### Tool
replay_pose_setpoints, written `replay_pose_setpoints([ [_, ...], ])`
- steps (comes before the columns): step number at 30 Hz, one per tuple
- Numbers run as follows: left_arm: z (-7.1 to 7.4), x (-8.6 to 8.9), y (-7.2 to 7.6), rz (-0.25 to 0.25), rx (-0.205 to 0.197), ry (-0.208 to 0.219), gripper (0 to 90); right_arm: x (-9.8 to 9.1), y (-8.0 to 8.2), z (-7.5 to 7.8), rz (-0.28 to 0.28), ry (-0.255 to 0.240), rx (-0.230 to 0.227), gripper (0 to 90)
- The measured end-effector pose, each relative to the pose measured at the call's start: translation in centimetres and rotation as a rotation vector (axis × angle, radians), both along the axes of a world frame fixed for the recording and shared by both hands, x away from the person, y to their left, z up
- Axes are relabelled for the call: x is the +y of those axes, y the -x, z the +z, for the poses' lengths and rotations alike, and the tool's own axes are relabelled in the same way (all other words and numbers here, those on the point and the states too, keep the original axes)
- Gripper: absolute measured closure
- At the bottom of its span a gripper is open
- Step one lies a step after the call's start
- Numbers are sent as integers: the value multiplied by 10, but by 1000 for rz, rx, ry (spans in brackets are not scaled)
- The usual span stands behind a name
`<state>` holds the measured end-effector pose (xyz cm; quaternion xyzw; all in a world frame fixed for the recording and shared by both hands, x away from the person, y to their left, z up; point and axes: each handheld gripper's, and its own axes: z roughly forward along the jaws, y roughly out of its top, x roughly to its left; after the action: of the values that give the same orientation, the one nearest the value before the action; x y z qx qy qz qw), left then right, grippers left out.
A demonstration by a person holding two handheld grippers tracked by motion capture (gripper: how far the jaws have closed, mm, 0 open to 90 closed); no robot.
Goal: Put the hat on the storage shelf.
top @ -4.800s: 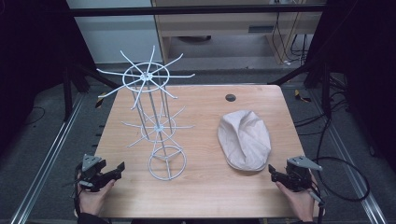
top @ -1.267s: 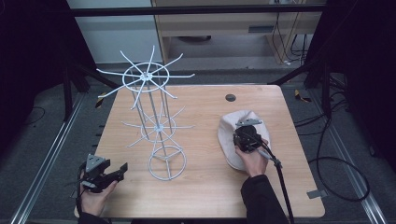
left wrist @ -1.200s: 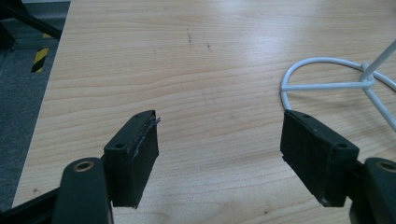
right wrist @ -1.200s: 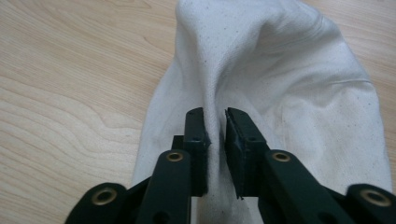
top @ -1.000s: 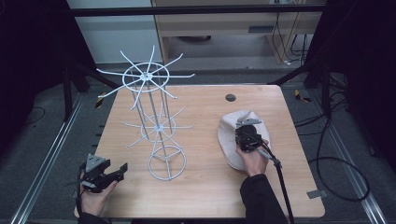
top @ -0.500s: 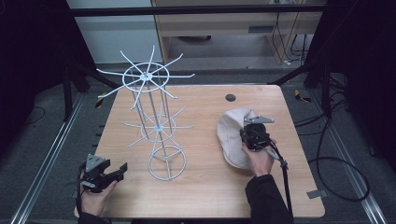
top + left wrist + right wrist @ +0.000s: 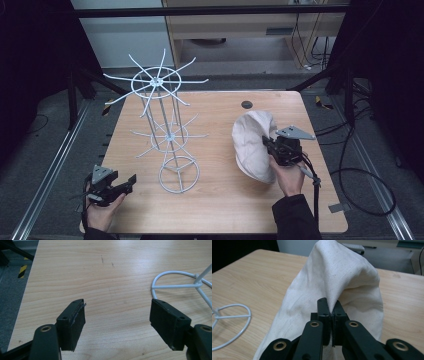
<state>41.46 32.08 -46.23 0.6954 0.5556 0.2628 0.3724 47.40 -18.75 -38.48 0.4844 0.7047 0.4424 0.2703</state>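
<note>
A cream cloth cap (image 7: 255,145) is at the table's right side, one edge pulled up off the wood. My right gripper (image 7: 267,145) is shut on a fold of that cap (image 7: 337,282), and the fabric drapes down from its black jaws (image 7: 332,305). A white wire rack (image 7: 167,132) with spoked tiers stands left of centre on a ring base (image 7: 178,174). My left gripper (image 7: 129,181) rests near the front left corner, open with nothing between its pads (image 7: 116,315). The rack's ring base (image 7: 175,285) lies just beyond its right jaw.
The wooden table (image 7: 210,210) has a small dark round hole (image 7: 246,104) near its far edge. Black frame bars and a metal rail run along the left side. Cables lie on the floor to the right.
My right gripper has risen and drifted right with the cap's edge in it, so the cloth now stands up in a peak. The left gripper has stayed where it was.
</note>
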Motion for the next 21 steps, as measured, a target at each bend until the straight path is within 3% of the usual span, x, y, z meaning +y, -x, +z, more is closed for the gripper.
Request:
replay_pose_setpoints([
  [3, 0, 0, 0, 1, 0, 0, 284, -1, 4, 4, 11, -3, -20, 886],
  [12, 0, 0, 0, 1, 1, 3, 284, -9, 24, 25, 59, -41, -139, 886],
  [21, 0, -1, 0, 2, 0, 3, 284, -12, 36, 36, 92, -66, -218, 887],
])
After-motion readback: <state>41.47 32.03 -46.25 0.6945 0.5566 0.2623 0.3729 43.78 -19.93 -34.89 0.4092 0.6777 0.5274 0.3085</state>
